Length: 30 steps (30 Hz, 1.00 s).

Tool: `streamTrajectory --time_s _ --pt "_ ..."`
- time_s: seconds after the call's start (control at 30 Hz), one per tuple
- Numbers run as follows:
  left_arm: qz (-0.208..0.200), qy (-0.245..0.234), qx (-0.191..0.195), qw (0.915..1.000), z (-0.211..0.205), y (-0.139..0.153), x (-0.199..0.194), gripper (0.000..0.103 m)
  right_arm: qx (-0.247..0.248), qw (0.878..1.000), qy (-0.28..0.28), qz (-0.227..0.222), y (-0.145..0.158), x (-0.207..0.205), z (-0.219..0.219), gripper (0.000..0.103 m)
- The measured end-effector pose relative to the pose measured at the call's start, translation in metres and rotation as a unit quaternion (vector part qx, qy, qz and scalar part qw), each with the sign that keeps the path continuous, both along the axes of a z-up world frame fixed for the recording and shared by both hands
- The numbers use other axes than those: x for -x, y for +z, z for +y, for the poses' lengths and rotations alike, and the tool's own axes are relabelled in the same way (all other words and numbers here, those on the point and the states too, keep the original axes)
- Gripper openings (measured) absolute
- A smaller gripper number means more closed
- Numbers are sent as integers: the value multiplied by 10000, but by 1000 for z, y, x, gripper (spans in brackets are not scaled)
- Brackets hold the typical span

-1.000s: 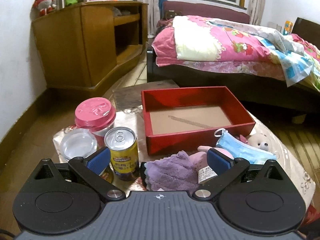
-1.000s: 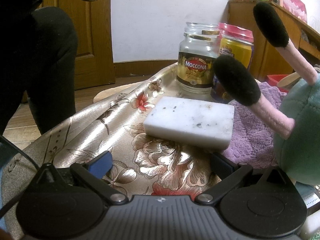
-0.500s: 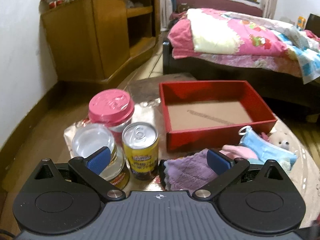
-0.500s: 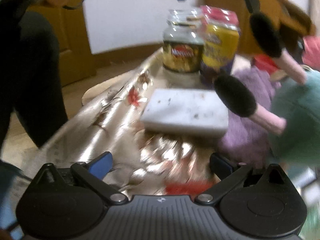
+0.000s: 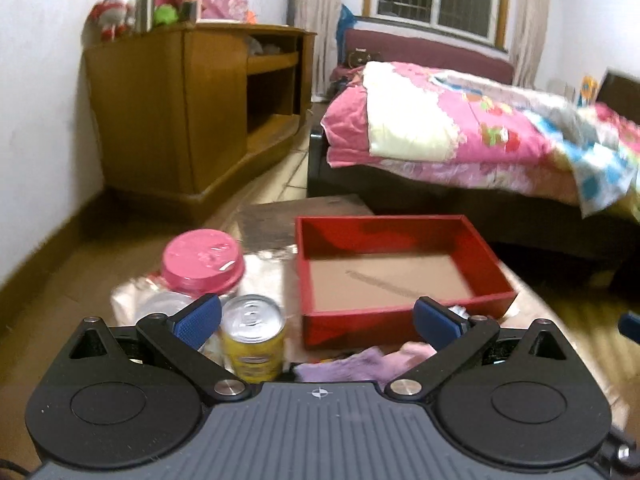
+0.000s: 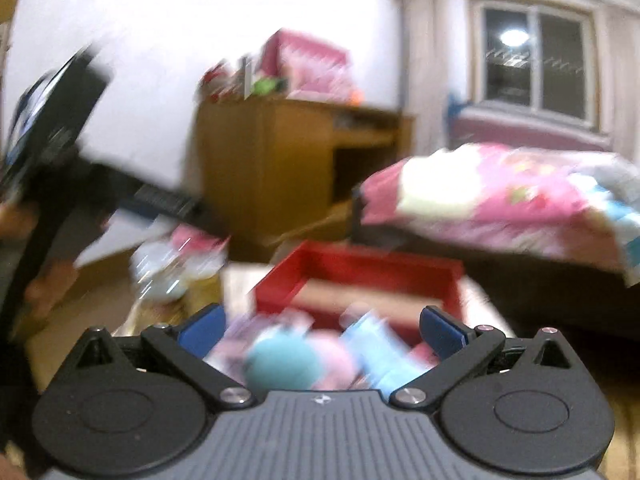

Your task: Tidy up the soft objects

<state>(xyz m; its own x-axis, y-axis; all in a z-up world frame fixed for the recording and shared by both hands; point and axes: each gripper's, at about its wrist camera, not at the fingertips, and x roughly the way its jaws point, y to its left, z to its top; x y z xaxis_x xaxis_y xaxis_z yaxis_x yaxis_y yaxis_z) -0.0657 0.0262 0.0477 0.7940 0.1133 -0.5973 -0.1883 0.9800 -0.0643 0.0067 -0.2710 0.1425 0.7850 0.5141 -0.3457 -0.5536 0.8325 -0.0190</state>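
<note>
An empty red box point(image 5: 400, 280) with a brown floor sits on the small table; it also shows in the blurred right wrist view point(image 6: 360, 284). A purple cloth point(image 5: 340, 368) and a pink soft item point(image 5: 416, 354) lie just in front of my left gripper point(image 5: 318, 320), which is open and empty above the table's near edge. My right gripper point(image 6: 322, 328) is open and empty. Below it lie a teal plush point(image 6: 280, 364), a light blue item point(image 6: 376, 344) and pink soft things, all blurred.
A yellow can point(image 5: 254, 336), a pink-lidded jar point(image 5: 202, 266) and a glass jar point(image 5: 160, 308) stand left of the box. A wooden cabinet point(image 5: 180, 112) is at the back left, a bed point(image 5: 480, 140) behind. The other gripper and hand point(image 6: 60, 152) show at left.
My right gripper has swung quickly up and round, from facing the white sponge and door to facing the red box and bed. My left gripper has lifted and drawn back.
</note>
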Motion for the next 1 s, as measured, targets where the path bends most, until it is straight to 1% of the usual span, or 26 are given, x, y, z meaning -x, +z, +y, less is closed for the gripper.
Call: streamTrajectory --time_s 0.07,0.17,0.27,0.33,0.4,0.5,0.6,0.7,0.87,1.0 --pt "-44 84 32 9999 0 1 -5 98 -94 9995 -84 -301 11 -8 -1 79" --pt "-146 196 -98 9997 -2 5 -11 98 -170 9982 -146 -559 19 -19 5 79" --pt "-123 27 84 9999 -3 5 -17 98 -208 9979 -208 -583 21 -28 11 79" --pt "-51 -13 139 9999 -4 0 -22 98 -237 9978 -218 -583 14 -35 12 79" --pt "16 61 27 10000 -7 -6 -25 98 -187 9979 -285 -553 11 -36 8 79" --pt "138 23 -278 9995 -14 -14 -29 98 -230 9977 -452 -449 8 -41 -7 79" --pt "257 -18 -464 9986 -22 -22 -31 98 -259 9964 -752 -291 4 -45 -18 79" --pt "433 -57 -458 9980 -27 -28 -33 98 -361 9953 -891 -142 3 -49 -27 79" --pt "321 -130 -474 9983 -31 -24 -28 98 -733 9935 -870 108 6 -55 -31 79" --pt "303 -140 -452 9984 -31 -24 -25 98 -854 9929 -804 219 8 -56 -26 79"
